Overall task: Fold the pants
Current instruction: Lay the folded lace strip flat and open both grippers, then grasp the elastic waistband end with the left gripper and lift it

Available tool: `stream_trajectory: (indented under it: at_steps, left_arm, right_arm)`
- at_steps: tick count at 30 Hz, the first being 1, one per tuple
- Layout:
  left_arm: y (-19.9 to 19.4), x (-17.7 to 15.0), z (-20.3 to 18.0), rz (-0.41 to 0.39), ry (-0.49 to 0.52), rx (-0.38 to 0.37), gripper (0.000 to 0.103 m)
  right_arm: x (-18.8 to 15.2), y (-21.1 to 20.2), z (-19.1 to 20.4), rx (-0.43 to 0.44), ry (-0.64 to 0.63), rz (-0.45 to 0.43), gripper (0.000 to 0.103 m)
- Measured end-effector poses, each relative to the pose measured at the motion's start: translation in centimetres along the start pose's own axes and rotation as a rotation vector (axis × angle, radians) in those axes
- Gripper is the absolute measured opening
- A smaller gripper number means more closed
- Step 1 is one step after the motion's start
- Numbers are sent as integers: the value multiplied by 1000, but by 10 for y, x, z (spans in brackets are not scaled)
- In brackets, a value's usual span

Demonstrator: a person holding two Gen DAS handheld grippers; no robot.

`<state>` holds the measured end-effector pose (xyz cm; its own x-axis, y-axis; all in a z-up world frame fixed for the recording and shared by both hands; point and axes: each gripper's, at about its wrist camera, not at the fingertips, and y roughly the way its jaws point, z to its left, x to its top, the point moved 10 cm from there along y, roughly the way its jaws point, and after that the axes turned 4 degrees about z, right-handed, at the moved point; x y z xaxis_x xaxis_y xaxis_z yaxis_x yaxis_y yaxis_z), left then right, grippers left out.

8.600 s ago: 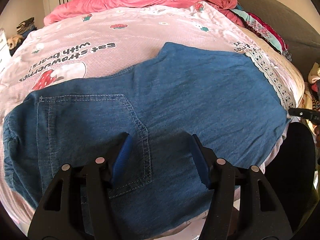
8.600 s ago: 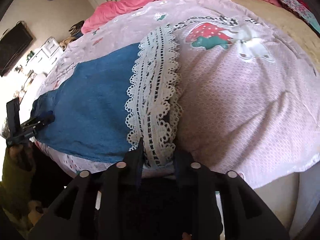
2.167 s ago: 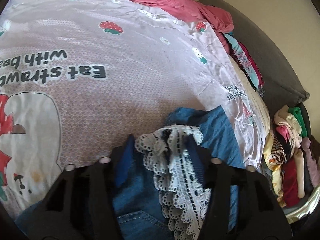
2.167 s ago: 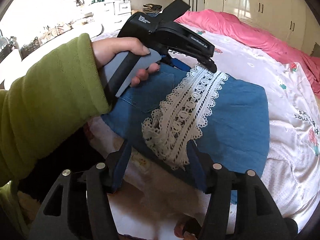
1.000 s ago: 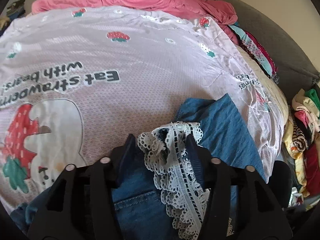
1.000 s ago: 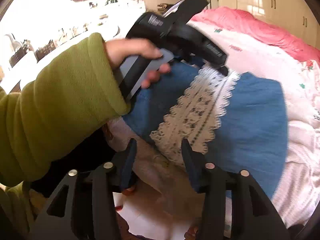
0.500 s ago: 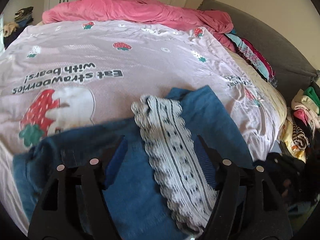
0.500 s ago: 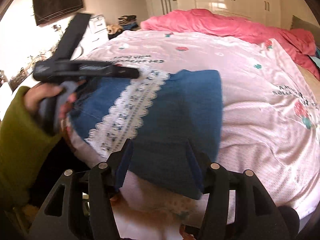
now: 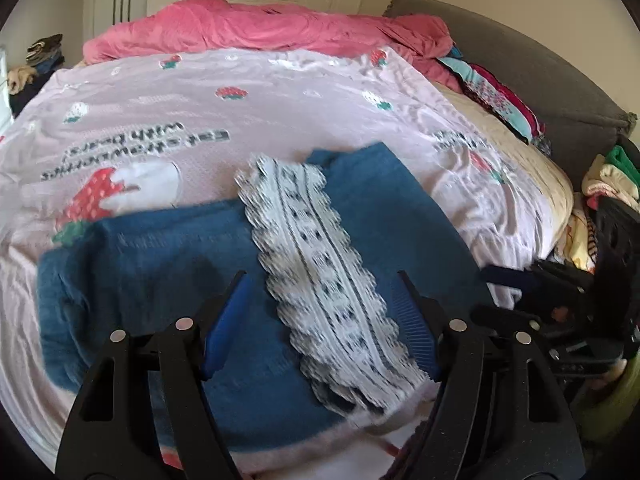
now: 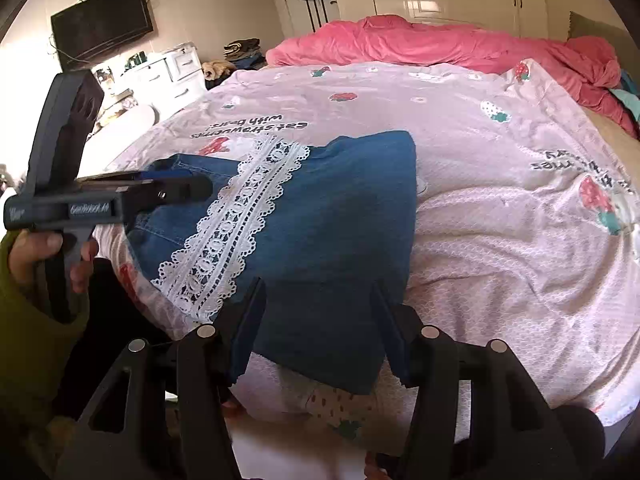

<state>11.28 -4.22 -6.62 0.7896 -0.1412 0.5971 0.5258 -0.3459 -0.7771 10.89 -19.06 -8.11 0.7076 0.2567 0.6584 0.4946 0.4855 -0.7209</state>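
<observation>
We find the blue denim pants point(image 10: 340, 216) folded over on themselves at the near edge of the bed, lying on the pale pink strawberry-print bedspread point(image 10: 500, 208). Their white lace hem band point(image 10: 236, 216) lies on top of the denim, running from about 1 o'clock down to 7 o'clock in the right wrist view. In the left wrist view the same band point(image 9: 324, 280) runs from 11 o'clock towards 5 o'clock and is blurred.

The left tongs point(image 9: 320, 320) stand open above the pants with nothing between the fingers; we cannot tell whether they touch the cloth. Seen from the right side, they point(image 10: 180, 190) sit at 9 o'clock, just beside the lace band, held by a hand point(image 10: 48, 256) in an olive green sleeve point(image 10: 28, 344).

The right tongs point(image 10: 320, 312) are likewise open and grip nothing, spread over the near denim edge. A rumpled pink duvet point(image 10: 420, 44) lies at 12 o'clock.
</observation>
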Motion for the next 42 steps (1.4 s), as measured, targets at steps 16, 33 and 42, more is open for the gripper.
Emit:
stream_trajectory:
  at_steps: [16,33,42]
  left_arm:
    - [27,-38,-4,104,31,47,66]
    - [-56,-65,64,4,-172,125,83]
    - [-70,-74,102,-28,-304,127,86]
  right_arm:
    - [-20,20,-6,-17,14,106,55]
    - [19,-10,15,59,21,35,75]
    - [71,2,61,78,-129,34,83]
